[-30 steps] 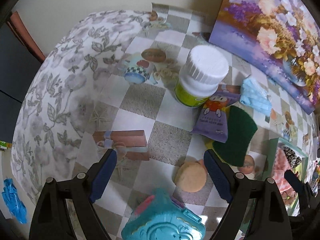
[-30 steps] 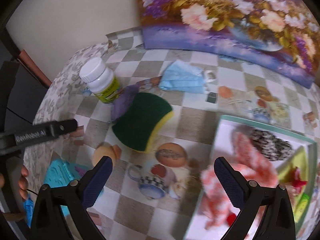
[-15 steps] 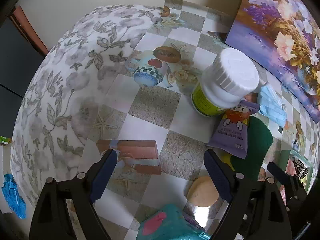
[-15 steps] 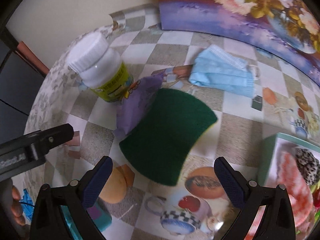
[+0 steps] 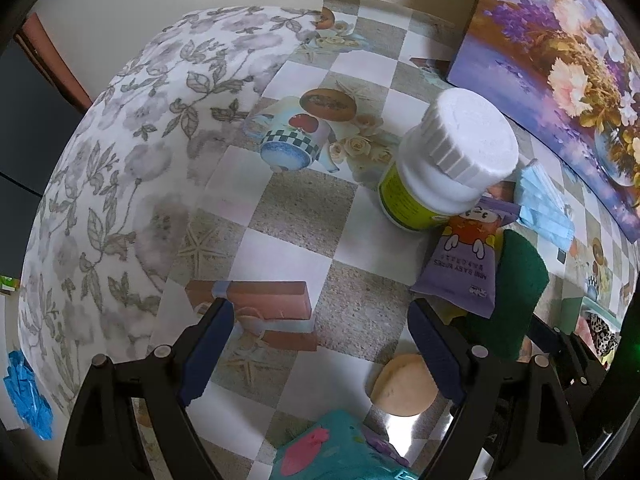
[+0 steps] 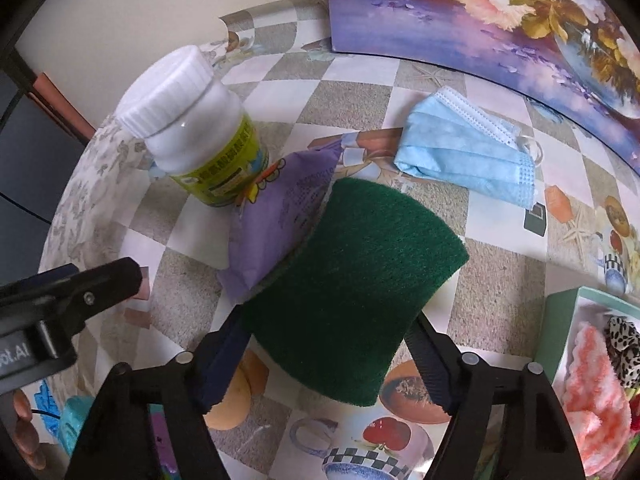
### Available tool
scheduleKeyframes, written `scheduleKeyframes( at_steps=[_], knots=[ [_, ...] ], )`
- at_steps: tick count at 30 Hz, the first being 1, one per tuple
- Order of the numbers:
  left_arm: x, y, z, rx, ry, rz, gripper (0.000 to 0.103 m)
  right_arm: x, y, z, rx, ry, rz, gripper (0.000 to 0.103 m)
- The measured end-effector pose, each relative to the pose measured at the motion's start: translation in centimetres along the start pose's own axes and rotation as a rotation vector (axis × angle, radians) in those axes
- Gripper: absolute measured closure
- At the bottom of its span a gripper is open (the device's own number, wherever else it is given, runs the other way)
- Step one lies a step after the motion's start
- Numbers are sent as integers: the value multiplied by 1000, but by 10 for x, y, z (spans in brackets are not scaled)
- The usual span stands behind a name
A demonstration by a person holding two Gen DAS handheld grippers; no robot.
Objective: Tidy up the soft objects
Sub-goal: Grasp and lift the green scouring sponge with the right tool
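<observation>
A green scouring sponge (image 6: 356, 292) lies on the checked tablecloth, partly over a purple wipes packet (image 6: 276, 216). My right gripper (image 6: 328, 356) points down at the sponge's near end. Its jaws are closing, the sponge is between them, and both pads touch its sides, which bulge upward. A folded blue face mask (image 6: 464, 156) lies behind the sponge. My left gripper (image 5: 320, 344) hangs open over bare tablecloth with nothing between its fingers. From there the sponge (image 5: 516, 280) and the packet (image 5: 464, 264) are to its right.
A white bottle with a yellow-green label (image 6: 200, 136) stands left of the packet. A green-rimmed tray (image 6: 560, 316) at the right holds a pink fluffy item and a leopard-print piece. A round peach puff (image 5: 404, 388) and a teal toy (image 5: 344, 448) lie near. A flower painting (image 6: 480, 12) leans behind.
My right gripper has come down and left onto the sponge, and its jaws have narrowed around it. The left gripper has shifted slightly and stays open.
</observation>
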State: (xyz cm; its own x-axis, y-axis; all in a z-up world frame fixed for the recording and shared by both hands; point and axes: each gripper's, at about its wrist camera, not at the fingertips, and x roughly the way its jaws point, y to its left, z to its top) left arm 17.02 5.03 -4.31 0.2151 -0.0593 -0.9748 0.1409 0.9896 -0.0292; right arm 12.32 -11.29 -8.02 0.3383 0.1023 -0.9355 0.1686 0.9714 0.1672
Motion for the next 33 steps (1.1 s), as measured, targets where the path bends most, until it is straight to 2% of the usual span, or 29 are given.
scheduleKeyframes(
  at_steps=[9, 14, 15, 18, 20, 22, 27, 33],
  knots=[
    [4, -19, -14, 76, 30, 24, 14, -24, -23, -22, 45, -8, 44, 26],
    [0, -44, -24, 161, 40, 12, 14, -40, -31, -26, 55, -4, 24, 26],
    [0, -49, -25, 178, 42, 8, 14, -45, -32, -27, 45, -3, -1, 27],
    [-1, -57, -25, 205, 64, -35, 14, -60, -35, -29, 25, -12, -43, 27],
    [-2, -58, -25, 214, 73, -30, 14, -70, -38, -31, 30, -18, -43, 27],
    [0, -58, -25, 224, 90, -17, 14, -81, -41, -35, 29, -29, -41, 27],
    [10, -57, -26, 237, 158, -42, 14, -98, -53, -35, 61, -59, -45, 27],
    [31, -77, -33, 333, 240, 27, 14, -115, -64, -42, 88, -82, -57, 27]
  ],
)
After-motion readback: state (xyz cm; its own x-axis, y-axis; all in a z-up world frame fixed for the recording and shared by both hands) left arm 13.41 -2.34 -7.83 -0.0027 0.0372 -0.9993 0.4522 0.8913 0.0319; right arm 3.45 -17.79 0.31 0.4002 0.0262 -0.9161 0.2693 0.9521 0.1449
